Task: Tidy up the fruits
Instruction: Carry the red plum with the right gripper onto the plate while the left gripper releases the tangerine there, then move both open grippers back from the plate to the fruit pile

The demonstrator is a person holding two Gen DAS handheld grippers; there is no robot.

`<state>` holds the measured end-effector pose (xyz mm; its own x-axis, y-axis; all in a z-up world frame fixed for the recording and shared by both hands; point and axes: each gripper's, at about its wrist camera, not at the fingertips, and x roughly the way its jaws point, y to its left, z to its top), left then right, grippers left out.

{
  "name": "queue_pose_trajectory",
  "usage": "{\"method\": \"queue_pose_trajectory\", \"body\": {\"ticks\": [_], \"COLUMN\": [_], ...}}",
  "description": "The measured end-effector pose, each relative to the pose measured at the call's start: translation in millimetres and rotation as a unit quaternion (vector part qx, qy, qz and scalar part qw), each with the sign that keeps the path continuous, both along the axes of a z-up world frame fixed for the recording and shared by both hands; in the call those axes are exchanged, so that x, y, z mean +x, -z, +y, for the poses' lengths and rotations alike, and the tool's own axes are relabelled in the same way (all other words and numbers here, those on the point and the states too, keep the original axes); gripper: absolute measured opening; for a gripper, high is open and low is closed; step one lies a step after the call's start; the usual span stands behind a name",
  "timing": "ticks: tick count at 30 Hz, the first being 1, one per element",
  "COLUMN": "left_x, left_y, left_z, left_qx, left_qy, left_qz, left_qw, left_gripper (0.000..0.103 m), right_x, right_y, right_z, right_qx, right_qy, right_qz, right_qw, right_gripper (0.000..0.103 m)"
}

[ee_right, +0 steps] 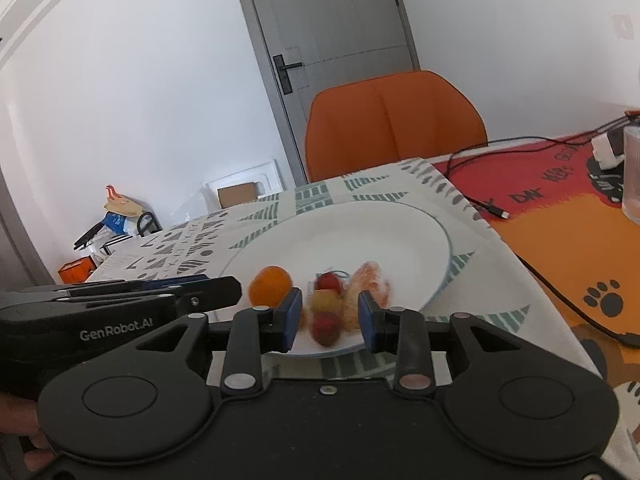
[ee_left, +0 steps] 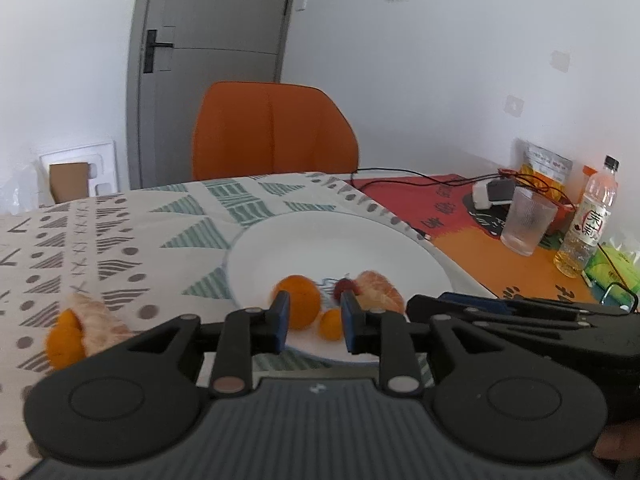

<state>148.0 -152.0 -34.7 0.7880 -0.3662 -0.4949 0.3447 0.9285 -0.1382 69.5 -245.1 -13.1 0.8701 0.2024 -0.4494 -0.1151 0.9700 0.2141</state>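
Note:
A white plate sits on the patterned tablecloth. On its near side lie an orange, a small orange fruit, a red fruit and a peeled citrus. A partly peeled citrus lies on the cloth left of the plate. My left gripper is open and empty at the plate's near rim. My right gripper is open over the same rim, with a blurred red fruit and a yellowish fruit between its fingers, plus the orange and peeled citrus.
An orange chair stands behind the table. To the right, on a red-orange mat, are a glass, a drink bottle, a snack bag and cables. The other gripper's body lies close on the right.

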Motion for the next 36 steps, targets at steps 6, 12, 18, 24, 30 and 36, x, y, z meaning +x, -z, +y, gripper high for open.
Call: {"method": "queue_pose_trajectory", "body": {"ticks": [6,12,18,24,30,36], "left_x": [-2.3,-12.1,-20.2,-30.2,-37.1,-44.8], "left_y": [-1.6,-4.5,-6.7,-8.5,-7.0,-7.3], "left_z": [29.2,51.8,67.7,86.4,108.5,131.0], "left_qx": [0.006,-0.001,0.002,-0.006,-0.027,-0.031], "left_qy": [-0.047,-0.092,-0.118,-0.138,-0.154,-0.177], "left_qz": [0.020,0.014,0.006,0.002,0.004,-0.005], "left_qw": [0.9987,0.9957,0.9930,0.9905,0.9876,0.9836], "left_gripper": [0.036,0.060,0.073,0.077,0.082,0.093], "right_x": [-6.3,-8.5,-13.9,-13.2,-14.5,-14.0], "right_y": [4.2,3.2,-1.7,-4.8,-8.4,-9.2], "right_z": [9.7,20.2,35.0,48.7,64.0,82.4], "right_qx": [0.019,0.018,0.011,0.010,0.001,-0.008], "right_qy": [-0.011,-0.028,-0.044,-0.060,-0.069,-0.081], "right_qz": [-0.007,-0.009,-0.025,-0.025,-0.034,-0.052], "right_qw": [1.000,0.999,0.999,0.998,0.997,0.995], "right_gripper": [0.041,0.046,0.059,0.066,0.078,0.098]}}
